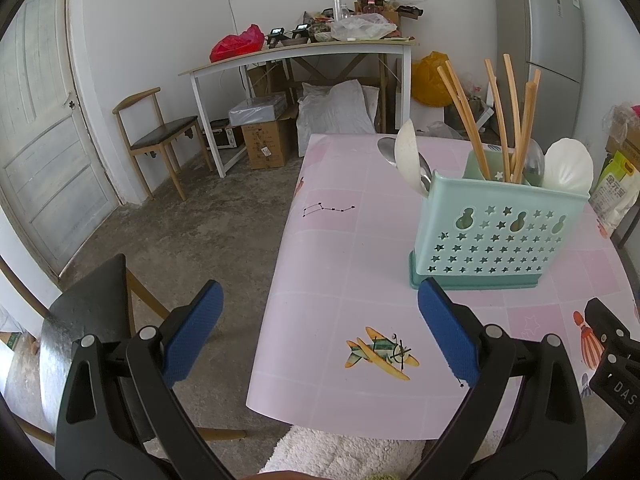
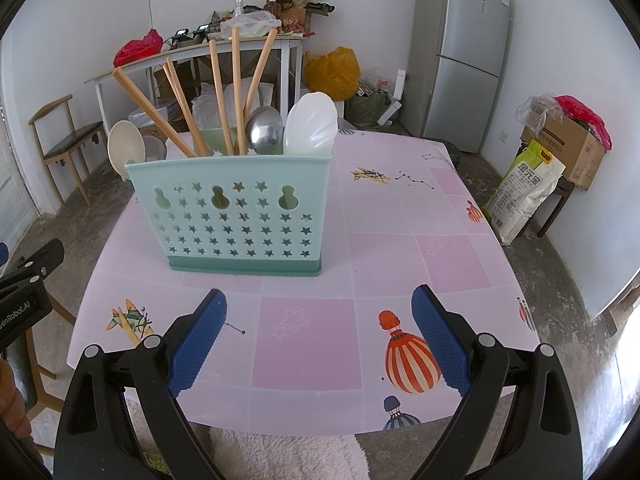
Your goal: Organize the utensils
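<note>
Holder: mint utensil holder [image 2: 244, 220] stands upright on the pink table [image 2: 400, 248], holding chopsticks [image 2: 236, 92] and spoons [image 2: 310, 124].
Left gripper [image 1: 320, 332]: fingers spread, empty, near the holder.
Right gripper [image 2: 318, 332]: fingers spread, empty, before the holder.
Writing: "enRobot.AI" on the left gripper's body, start cut off.
Hidden: utensil lower ends inside holder.

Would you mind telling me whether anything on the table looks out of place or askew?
Nothing stands out. The utensil holder stands upright on the pink table, with the chopsticks leaning loosely and the spoons seated inside. Both the left gripper and right gripper are open and empty.
</note>
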A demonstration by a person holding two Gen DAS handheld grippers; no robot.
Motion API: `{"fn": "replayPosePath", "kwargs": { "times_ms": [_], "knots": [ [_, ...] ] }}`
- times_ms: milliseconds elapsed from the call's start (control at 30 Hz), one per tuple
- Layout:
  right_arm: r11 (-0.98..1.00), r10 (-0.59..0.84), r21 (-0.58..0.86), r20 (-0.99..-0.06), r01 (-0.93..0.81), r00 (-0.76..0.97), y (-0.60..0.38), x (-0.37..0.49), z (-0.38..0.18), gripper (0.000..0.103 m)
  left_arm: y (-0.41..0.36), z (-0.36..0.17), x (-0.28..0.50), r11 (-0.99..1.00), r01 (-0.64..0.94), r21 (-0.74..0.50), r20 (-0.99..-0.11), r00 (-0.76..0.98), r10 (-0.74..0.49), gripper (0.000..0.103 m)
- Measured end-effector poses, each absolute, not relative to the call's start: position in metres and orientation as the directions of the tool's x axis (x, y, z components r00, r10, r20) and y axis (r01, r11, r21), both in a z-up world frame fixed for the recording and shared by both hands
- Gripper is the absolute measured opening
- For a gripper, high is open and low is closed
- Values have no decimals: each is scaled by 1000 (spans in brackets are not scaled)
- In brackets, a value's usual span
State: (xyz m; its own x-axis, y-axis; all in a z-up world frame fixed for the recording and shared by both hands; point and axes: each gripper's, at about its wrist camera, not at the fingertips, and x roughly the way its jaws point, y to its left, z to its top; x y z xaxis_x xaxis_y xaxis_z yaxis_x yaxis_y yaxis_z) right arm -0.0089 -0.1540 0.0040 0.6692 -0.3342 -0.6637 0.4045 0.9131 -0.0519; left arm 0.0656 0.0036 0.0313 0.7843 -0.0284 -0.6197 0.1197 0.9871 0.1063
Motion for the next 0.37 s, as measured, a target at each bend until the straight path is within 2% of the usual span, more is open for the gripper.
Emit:
{"fn": "replayPosePath", "kwargs": {
  "times_ms": [367],
  "knots": [
    [914, -330, -49, -664, 402, 671, -155, -9, 4, 91, -11, 27, 64, 986, 131, 105, -626, 779, -37, 94]
  ]
}}
